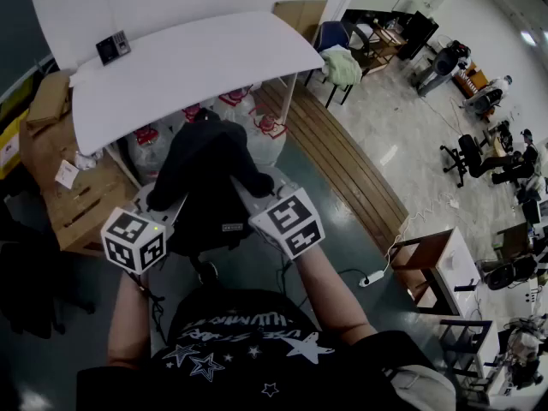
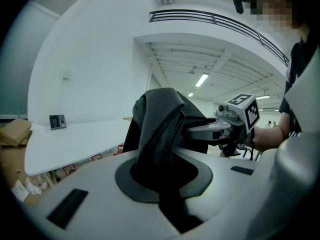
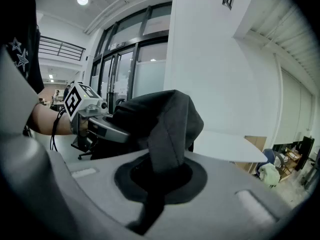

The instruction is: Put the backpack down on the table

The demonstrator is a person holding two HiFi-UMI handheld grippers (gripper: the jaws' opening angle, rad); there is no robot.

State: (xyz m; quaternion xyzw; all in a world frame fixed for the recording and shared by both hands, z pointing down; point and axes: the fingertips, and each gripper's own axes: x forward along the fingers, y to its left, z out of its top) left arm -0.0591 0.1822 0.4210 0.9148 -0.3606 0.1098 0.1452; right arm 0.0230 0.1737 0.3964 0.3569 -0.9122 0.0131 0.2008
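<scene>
A black backpack [image 1: 208, 174] hangs in the air between my two grippers, just in front of the near edge of the white table [image 1: 188, 67]. My left gripper [image 1: 168, 199] is shut on a fold of its dark fabric [image 2: 159, 129] on the left side. On the right side my right gripper [image 1: 257, 192] is shut on another fold [image 3: 171, 126]. Each gripper view shows the other gripper across the bag: the right one [image 2: 234, 120] and the left one [image 3: 89, 115]. The bag's lower part hides behind the marker cubes and my arms.
A small black device [image 1: 113, 47] lies at the table's far left. Bags with red prints [image 1: 250, 116] stand under the table. Cardboard boxes [image 1: 64, 169] are stacked at the left, a slatted wooden bench [image 1: 338, 157] runs along the right, and a power strip [image 1: 374, 277] lies on the floor.
</scene>
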